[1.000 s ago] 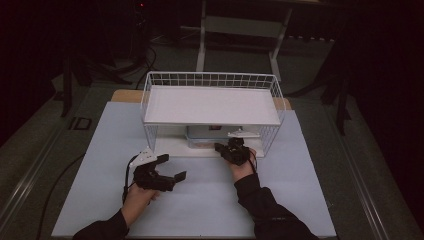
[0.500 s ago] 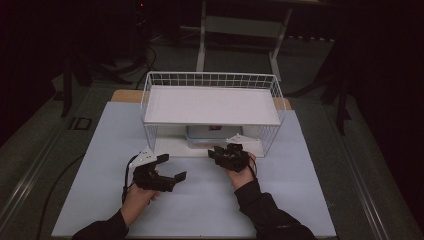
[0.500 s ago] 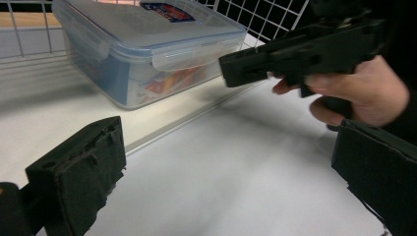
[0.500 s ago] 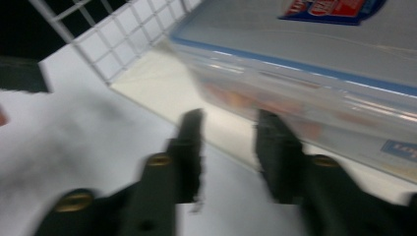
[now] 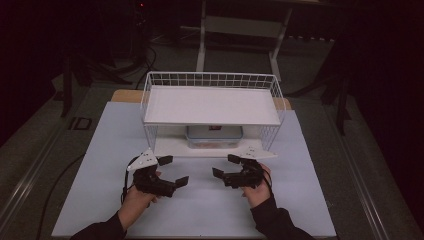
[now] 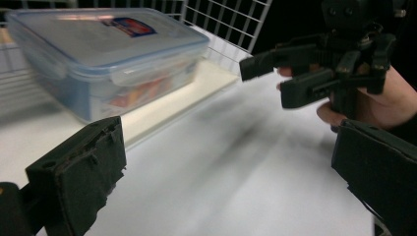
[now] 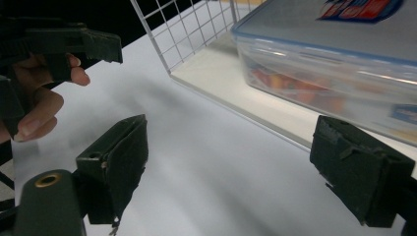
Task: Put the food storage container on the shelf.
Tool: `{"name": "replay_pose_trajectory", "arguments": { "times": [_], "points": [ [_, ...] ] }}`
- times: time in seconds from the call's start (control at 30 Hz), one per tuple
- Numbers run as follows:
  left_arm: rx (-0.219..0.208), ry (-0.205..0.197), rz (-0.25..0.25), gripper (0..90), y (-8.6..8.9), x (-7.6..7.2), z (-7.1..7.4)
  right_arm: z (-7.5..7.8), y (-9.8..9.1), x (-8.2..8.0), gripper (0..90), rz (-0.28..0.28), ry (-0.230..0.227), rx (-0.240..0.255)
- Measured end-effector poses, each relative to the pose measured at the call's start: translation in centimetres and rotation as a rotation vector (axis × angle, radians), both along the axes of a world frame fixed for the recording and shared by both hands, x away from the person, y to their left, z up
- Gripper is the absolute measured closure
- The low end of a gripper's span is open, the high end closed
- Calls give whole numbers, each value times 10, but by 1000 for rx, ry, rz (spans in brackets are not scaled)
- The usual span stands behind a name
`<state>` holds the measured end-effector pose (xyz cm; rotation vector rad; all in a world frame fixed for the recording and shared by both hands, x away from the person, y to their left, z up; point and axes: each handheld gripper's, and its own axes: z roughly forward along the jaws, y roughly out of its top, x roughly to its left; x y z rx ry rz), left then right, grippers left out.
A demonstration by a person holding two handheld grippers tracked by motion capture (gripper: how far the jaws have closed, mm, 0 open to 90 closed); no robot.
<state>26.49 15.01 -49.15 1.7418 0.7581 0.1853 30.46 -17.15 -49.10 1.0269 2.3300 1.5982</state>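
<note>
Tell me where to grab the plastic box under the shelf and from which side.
Probably grip the box by its two short ends, one tool each, coming in from the open front of the wire rack. The shelf above blocks a top approach, and the long side faces front.

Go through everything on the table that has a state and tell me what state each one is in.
Plastic container: lid on, food inside, standing on the lower shelf of the wire rack.
Wire rack: upright on the table, top shelf bare.
Left gripper: jaws open, nothing between them.
Right gripper: jaws have just been opening, nothing between them.
</note>
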Motion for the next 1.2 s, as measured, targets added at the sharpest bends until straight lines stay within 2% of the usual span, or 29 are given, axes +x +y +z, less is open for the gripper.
{"name": "replay_pose_trajectory", "arguments": {
  "times": [0.13,0.27,0.37,0.6,0.73,0.8,0.9,1.07,1.2],
  "points": [
    [8,-4,-3,0,3,-7,0,2,-14,-11,147,-3,-9,16],
    [13,-7,-4,0,10,-14,2,2,-24,-22,150,-6,-30,-7],
    [24,-30,10,0,19,-22,5,1,-32,-31,152,2,-57,-52],
    [26,-40,37,0,34,-34,5,-3,-53,-44,151,-31,-56,-75],
    [41,-31,42,0,39,-34,2,-3,-64,-52,150,-47,-57,-76],
    [41,-19,45,0,40,-34,-1,-2,-69,-57,151,-63,-71,-87],
    [53,-8,38,0,40,-33,-5,-3,-78,-61,151,-80,-65,-78],
    [73,-14,35,0,38,-32,-9,-2,-90,-66,151,-111,-67,-70],
    [78,5,33,0,37,-30,-14,-6,-96,-66,152,-128,-48,-82]
  ]
}}
